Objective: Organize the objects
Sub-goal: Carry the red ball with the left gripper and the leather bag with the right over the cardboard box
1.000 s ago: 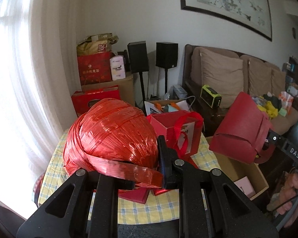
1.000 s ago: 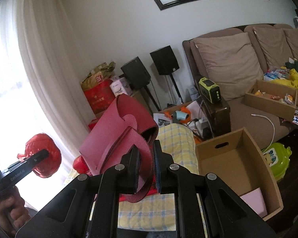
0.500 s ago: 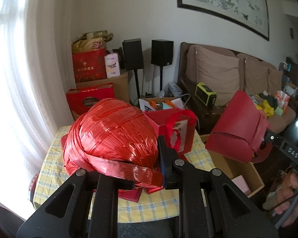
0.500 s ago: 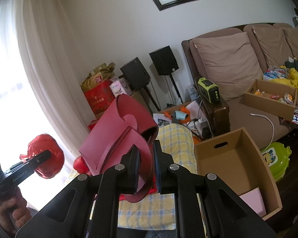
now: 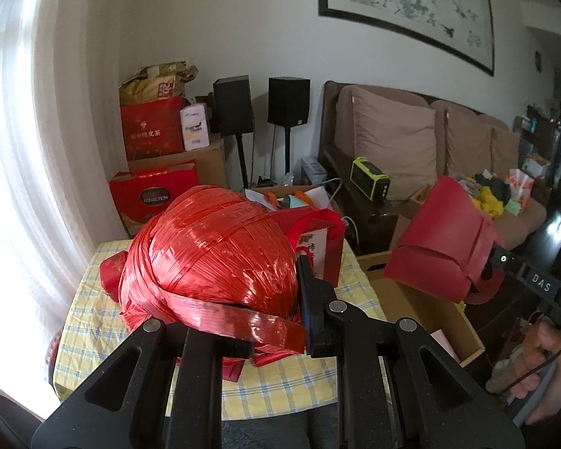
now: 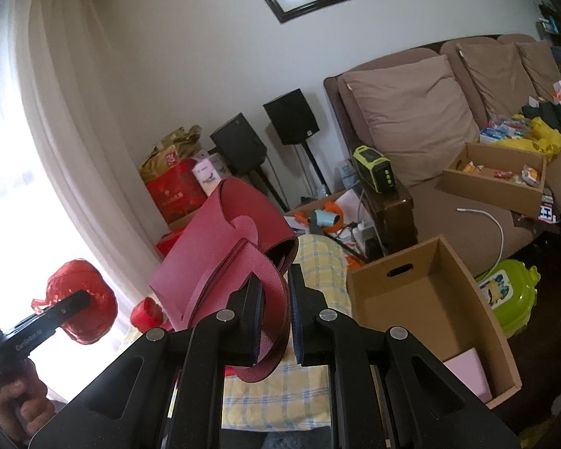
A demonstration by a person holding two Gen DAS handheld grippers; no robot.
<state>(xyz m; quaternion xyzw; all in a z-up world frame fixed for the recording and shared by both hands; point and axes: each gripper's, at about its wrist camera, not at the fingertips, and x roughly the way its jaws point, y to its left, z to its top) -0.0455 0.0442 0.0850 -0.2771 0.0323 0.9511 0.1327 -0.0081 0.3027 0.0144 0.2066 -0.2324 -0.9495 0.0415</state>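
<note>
The left gripper (image 5: 273, 321) is clamped on a ball of red ribbon (image 5: 209, 258), held up above the desk (image 5: 291, 378) so its loose strands clear the clutter. The right gripper (image 6: 275, 318) is clamped on the strap of a red handbag (image 6: 220, 247), which hangs tilted in the air near the open cardboard box (image 6: 422, 299), likely where both are meant to go.

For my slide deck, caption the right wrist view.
Right gripper holds red bag by its strap beside open cardboard box.
</note>
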